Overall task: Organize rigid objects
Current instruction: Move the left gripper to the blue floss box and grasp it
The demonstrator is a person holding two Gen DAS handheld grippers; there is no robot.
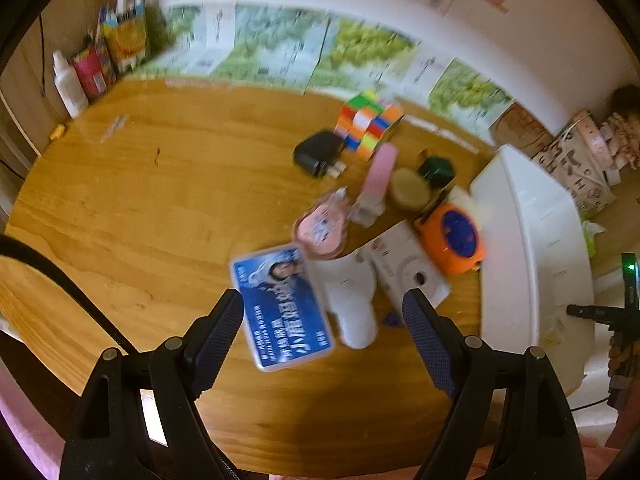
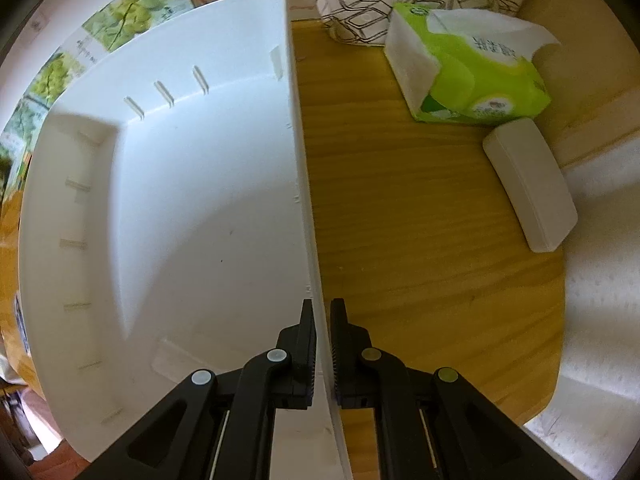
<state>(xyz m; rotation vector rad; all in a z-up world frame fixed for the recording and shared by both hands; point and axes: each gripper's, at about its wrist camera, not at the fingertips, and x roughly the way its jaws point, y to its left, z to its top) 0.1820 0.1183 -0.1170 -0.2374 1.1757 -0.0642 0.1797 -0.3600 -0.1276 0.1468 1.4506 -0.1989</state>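
— Left wrist view was blurred; the print on the blue card case (image 1: 283,307) could not be read; what of the left gripper (image 1: 323,317)?
— Spread wide, holding nothing; the case lay between its fingers on the wooden table (image 1: 140,208).
— And the right gripper (image 2: 323,354)?
— Pressed onto the white bin (image 2: 168,208) wall, one finger inside, one outside.

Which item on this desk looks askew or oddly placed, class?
The blue card case lies skewed, one corner resting on the white device instead of flat on the table. The white bin holds nothing yet.
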